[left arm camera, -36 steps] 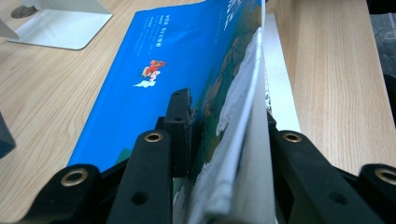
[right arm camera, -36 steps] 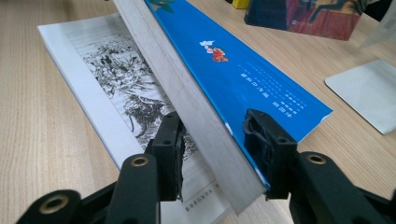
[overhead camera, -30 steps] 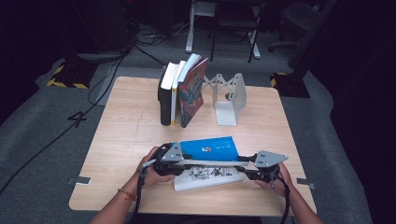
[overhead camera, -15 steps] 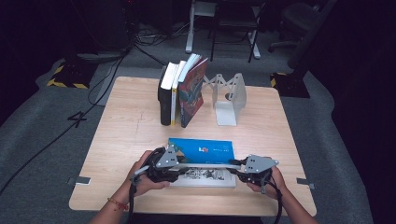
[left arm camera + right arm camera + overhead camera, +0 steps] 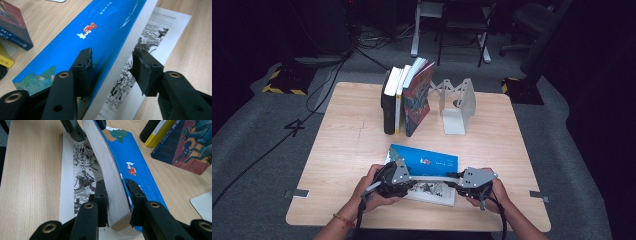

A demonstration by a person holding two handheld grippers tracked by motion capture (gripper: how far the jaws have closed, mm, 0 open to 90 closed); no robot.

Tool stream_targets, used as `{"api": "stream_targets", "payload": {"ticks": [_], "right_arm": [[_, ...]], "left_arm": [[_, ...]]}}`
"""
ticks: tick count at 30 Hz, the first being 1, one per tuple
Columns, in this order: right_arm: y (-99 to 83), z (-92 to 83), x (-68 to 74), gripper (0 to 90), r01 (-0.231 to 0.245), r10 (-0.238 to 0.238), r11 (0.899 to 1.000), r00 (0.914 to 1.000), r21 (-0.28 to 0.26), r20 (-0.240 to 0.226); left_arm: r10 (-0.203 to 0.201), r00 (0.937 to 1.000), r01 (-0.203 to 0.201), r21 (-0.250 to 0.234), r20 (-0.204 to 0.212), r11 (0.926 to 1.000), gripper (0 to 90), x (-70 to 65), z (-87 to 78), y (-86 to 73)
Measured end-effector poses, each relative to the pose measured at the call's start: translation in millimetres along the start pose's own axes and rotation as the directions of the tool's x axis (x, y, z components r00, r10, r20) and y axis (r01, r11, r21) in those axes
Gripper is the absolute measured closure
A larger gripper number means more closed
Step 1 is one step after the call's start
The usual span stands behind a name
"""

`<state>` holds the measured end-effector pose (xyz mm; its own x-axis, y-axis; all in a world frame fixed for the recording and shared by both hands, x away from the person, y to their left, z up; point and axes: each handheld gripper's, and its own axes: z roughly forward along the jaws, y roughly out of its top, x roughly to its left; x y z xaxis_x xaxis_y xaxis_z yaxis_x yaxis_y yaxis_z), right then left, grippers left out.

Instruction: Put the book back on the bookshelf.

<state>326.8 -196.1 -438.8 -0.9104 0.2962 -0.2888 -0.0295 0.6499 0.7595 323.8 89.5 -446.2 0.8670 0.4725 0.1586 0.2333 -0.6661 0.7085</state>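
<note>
A blue book point(image 5: 427, 159) is tilted up on its long edge over a white book with an ink drawing point(image 5: 432, 191), which lies flat near the table's front. My left gripper point(image 5: 404, 182) straddles the blue book's point(image 5: 100, 37) left end. Its jaws point(image 5: 111, 66) have just been opening: one pad rests by the cover and the other stands clear of the page block. My right gripper point(image 5: 459, 182) holds the other end. Its jaws point(image 5: 117, 195) have just been closing and now press on the blue book's cover and pages point(image 5: 107, 165).
A row of upright books point(image 5: 407, 97) leans against a white folding bookend point(image 5: 457, 102) at the back middle of the wooden table point(image 5: 347, 150). Both hands sit close to the table's front edge. Cables run over the grey floor to the left.
Both hands have drawn back toward the table's front edge. The right gripper has also slid left along the blue book, so the two grippers stand closer together.
</note>
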Motion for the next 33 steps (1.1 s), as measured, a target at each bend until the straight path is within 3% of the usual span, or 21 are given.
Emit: {"api": "stream_targets", "payload": {"ticks": [3, 6, 9, 12, 14, 16, 17, 18, 22, 24, 28, 30, 33], "right_arm": [[1.3, 1.2, -0.3, 73.5, -0.005, 0.005, 1.0, 1.0, 0.003, -0.005], [3.9, 3.0, -1.4, 71.8, -0.01, 0.01, 1.0, 0.9999, -0.004, -0.008], [6.4, 4.7, -6.9, 67.1, -0.044, 0.043, 0.998, 0.9983, -0.04, -0.039], [5.4, 9.3, -15.4, 56.0, -0.077, 0.074, 0.995, 0.9955, -0.067, -0.059], [1.0, 14.7, -21.0, 50.4, -0.072, 0.069, 0.997, 0.9958, -0.036, -0.06], [-6.3, 21.1, -27.4, 49.8, -0.102, 0.101, 0.995, 0.9918, -0.018, -0.079], [-8.5, 23.6, -28.8, 49.3, -0.094, 0.093, 0.996, 0.993, -0.009, -0.073], [-12.0, 27.3, -30.8, 50.1, -0.085, 0.085, 0.996, 0.9943, 0.008, -0.064], [-22.7, 34.2, -36.8, 51.5, -0.12, 0.121, 0.993, 0.9906, 0.011, -0.064], [-26.0, 36.0, -37.6, 54.9, -0.108, 0.109, 0.994, 0.993, 0.019, -0.045], [-28.5, 34.2, -33.2, 64.4, -0.091, 0.091, 0.996, 0.9959, -0.015, -0.006], [-25.8, 33.6, -29.6, 65.6, -0.061, 0.061, 0.998, 0.9979, -0.003, 0.02], [-21.6, 32.1, -27.4, 66.8, -0.057, 0.057, 0.998, 0.9979, 0.002, 0.031]], "left_arm": [[-0.01, 0.9999, 0.01, 0.001, -0.008, 0.9999, 57.3, 2.9, 2.2, -1.9], [0.025, 0.9996, -0.024, 0.008, -0.014, 0.9997, 61.9, 5.0, 1.6, -4.1], [0.026, 0.9995, -0.026, -0.004, 0.019, 0.9997, 65.2, 13.1, 0.7, -7.6], [0.039, 0.9988, -0.039, -0.001, 0.03, 0.9992, 67.1, 16.3, -0.3, -9.8], [0.046, 0.9984, -0.046, -0.001, 0.032, 0.9989, 67.1, 18.0, -1.1, -10.7], [0.047, 0.9982, -0.047, -0.002, 0.038, 0.9989, 67.1, 20.4, -2.0, -12.0], [0.043, 0.9983, -0.043, -0.006, 0.039, 0.999, 67.1, 21.9, -2.6, -12.9], [0.046, 0.9981, -0.046, -0.003, 0.041, 0.999, 67.1, 23.0, -3.2, -13.3], [0.044, 0.9981, -0.043, -0.007, 0.044, 0.999, 66.9, 28.0, -5.3, -16.2], [0.039, 0.9982, -0.039, -0.009, 0.044, 0.9992, 66.8, 30.5, -6.0, -17.0], [0.025, 0.9986, -0.024, -0.017, 0.047, 0.9996, 66.5, 33.4, -6.9, -17.3], [0.021, 0.9985, -0.02, -0.018, 0.051, 0.9996, 65.6, 34.1, -7.3, -17.8], [0.016, 0.9996, -0.015, -0.013, 0.024, 0.9998, 64.1, 32.5, -9.5, -15.5]]}}
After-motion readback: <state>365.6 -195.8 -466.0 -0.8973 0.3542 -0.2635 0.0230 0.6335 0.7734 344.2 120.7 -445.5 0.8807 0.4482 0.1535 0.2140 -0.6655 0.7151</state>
